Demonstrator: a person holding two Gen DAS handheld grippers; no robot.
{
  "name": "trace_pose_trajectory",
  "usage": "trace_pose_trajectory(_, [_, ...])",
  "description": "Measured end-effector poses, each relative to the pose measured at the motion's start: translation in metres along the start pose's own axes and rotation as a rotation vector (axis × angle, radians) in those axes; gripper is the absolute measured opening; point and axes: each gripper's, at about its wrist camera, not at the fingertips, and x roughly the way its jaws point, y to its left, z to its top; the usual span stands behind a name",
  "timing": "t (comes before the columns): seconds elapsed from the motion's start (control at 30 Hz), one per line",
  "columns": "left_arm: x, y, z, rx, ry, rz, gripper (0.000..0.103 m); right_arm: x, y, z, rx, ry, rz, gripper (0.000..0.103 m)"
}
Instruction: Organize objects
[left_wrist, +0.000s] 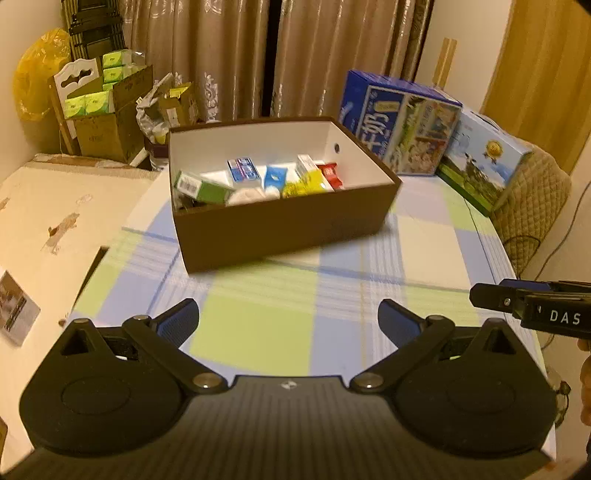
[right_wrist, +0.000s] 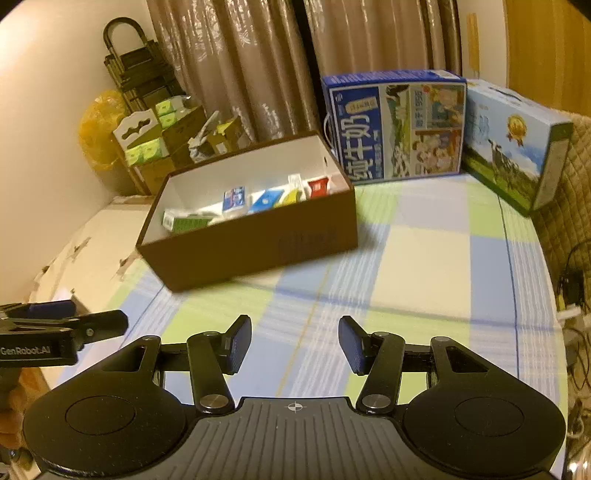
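Left wrist view: the left gripper is held wide open, empty, above the table's checked cloth near its front edge. The brown box, filled with small packets, is set toward the far edge. The right gripper is likewise spread, nothing held.

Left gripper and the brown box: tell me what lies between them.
Nothing but bare checked tablecloth lies between the open left gripper and the brown box. The left wrist view shows it plainly.
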Motion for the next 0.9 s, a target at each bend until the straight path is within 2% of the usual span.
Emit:
trace_pose_trajectory(0.43, [-0.036, -0.041, -0.064, -0.012, 0.038, 0.041, 0.102, -0.055, -0.01, -0.06, -0.043, 0.031, 0.042, 0.05])
trace_pose_trajectory(0.9, [-0.056, -0.055, -0.087, -0.026, 0.034, 0.075, 0.102, -0.071, -0.014, -0.084, -0.07, 0.051, 0.067, 0.05])
